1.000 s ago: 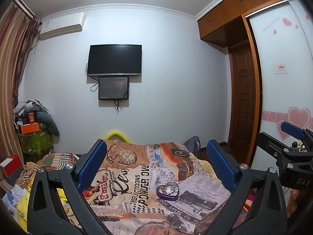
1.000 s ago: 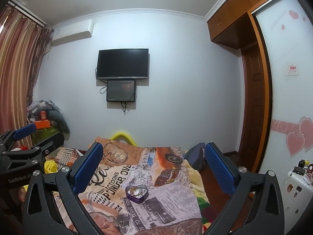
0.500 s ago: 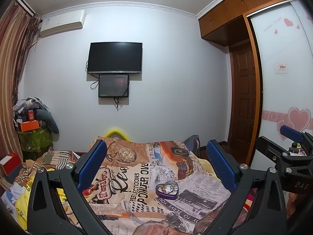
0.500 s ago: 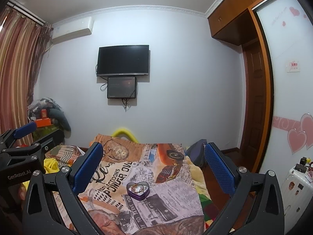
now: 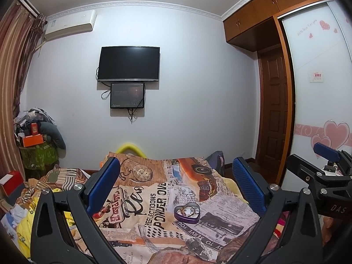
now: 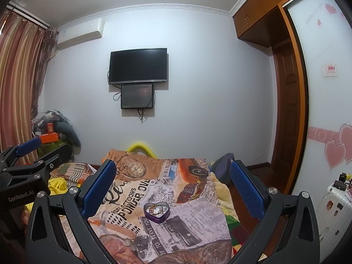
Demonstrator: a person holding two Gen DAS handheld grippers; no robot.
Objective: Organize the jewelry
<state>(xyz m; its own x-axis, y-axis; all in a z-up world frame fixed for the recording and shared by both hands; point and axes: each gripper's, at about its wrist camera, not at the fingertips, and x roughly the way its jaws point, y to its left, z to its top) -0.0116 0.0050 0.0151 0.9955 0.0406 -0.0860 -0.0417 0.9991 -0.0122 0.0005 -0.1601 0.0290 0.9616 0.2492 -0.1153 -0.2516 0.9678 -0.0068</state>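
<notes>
A purple heart-shaped tin (image 5: 187,213) lies open on the printed bedspread (image 5: 154,198), with gold jewelry (image 5: 187,210) inside. It also shows in the right wrist view (image 6: 156,211), with the jewelry (image 6: 155,208) in it. My left gripper (image 5: 177,187) is open and empty, held above and short of the tin. My right gripper (image 6: 172,186) is open and empty, likewise above the tin. The right gripper shows at the right edge of the left wrist view (image 5: 325,173), and the left gripper at the left edge of the right wrist view (image 6: 24,165).
The bed fills the lower view, with a yellow cloth (image 5: 28,224) and a red box (image 5: 12,183) at its left. A cluttered stand (image 5: 37,145) is by the curtain. A TV (image 5: 128,63) hangs on the far wall. A white suitcase (image 6: 334,204) stands at right.
Both grippers have risen and tilted slightly, so the tin sits a little lower and the view shifts. Both grippers stay open; nothing was grasped.
</notes>
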